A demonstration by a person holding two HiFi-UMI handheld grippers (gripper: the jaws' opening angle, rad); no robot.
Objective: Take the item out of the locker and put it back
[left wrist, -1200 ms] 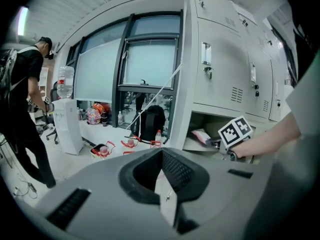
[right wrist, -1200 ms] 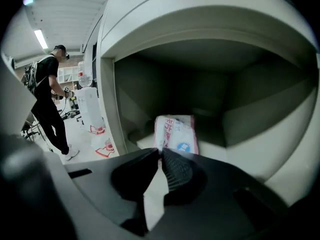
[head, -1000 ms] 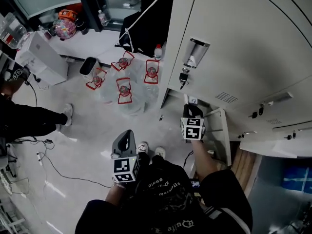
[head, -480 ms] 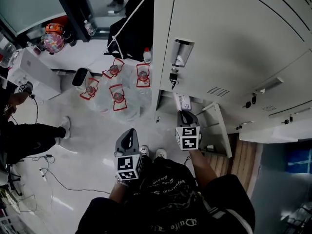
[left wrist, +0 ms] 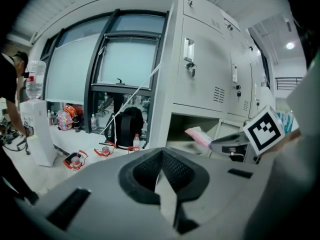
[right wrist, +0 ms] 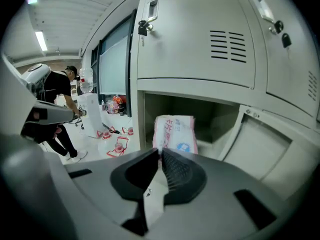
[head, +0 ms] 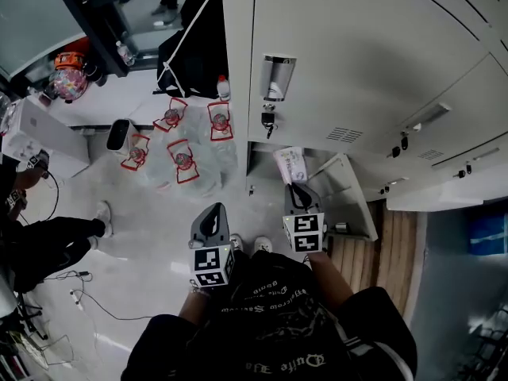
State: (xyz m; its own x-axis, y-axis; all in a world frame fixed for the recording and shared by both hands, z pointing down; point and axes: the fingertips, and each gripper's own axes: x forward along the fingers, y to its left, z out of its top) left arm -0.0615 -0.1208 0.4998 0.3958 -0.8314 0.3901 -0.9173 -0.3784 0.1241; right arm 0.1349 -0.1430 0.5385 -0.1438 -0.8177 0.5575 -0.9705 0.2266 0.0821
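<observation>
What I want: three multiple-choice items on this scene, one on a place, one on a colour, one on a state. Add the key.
1. The packet is: A on the floor; B in the right gripper; C on top of the lockers.
2. The packet is: A green; B black; C pink and white.
3. The lower locker door is: A open; B shut; C missing.
Key: B, the jaws pinch the packet's lower edge; C, its wrapper shows those colours; A, it stands swung aside from the bare compartment.

Open compartment [right wrist: 216, 117] clear on its right, packet [right wrist: 174, 133] before its left half (door [right wrist: 257, 151] aside, to the right)
</observation>
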